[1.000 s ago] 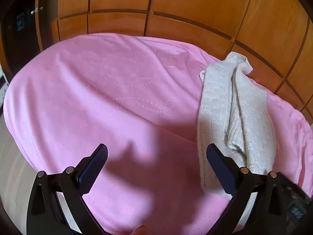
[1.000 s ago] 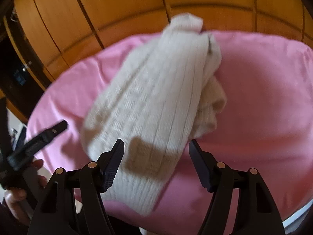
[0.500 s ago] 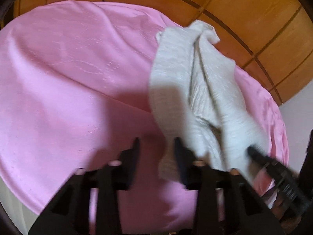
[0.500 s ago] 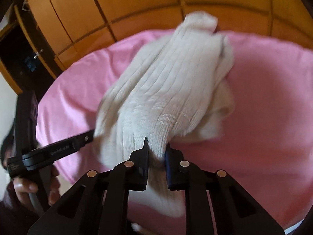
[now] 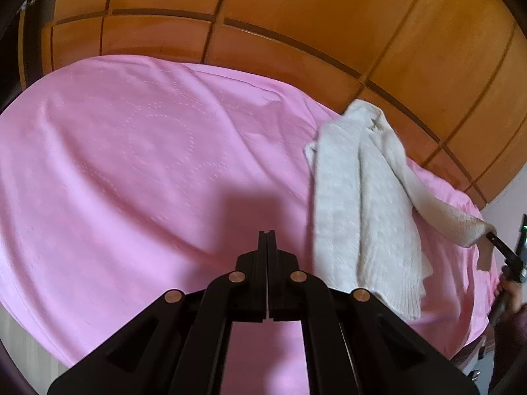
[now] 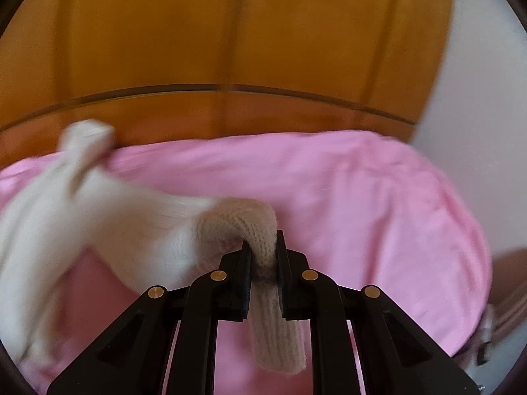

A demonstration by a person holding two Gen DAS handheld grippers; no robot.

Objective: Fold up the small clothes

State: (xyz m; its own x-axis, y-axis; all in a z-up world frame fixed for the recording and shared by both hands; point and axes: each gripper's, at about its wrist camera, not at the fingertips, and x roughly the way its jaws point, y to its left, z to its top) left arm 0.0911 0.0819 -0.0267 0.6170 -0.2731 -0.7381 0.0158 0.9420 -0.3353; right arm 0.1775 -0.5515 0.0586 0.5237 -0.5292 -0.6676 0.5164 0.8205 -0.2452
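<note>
A: What changed w/ your tongs?
B: Your right gripper (image 6: 263, 256) now pinches the sweater (image 5: 362, 197) sleeve, pulling it toward 3 o'clock across the pink bed (image 5: 131, 164). Your left gripper (image 5: 266, 240) snapped closed, empty.
A: So it's unfolding first.

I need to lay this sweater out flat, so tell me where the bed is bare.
Bare: the wide stretch of pink sheet left of the sweater, up to the wooden wall. A narrower strip lies right of the sweater, where the right hand-held gripper pulls a sleeve. Crowded: the sweater's own strip.
</note>
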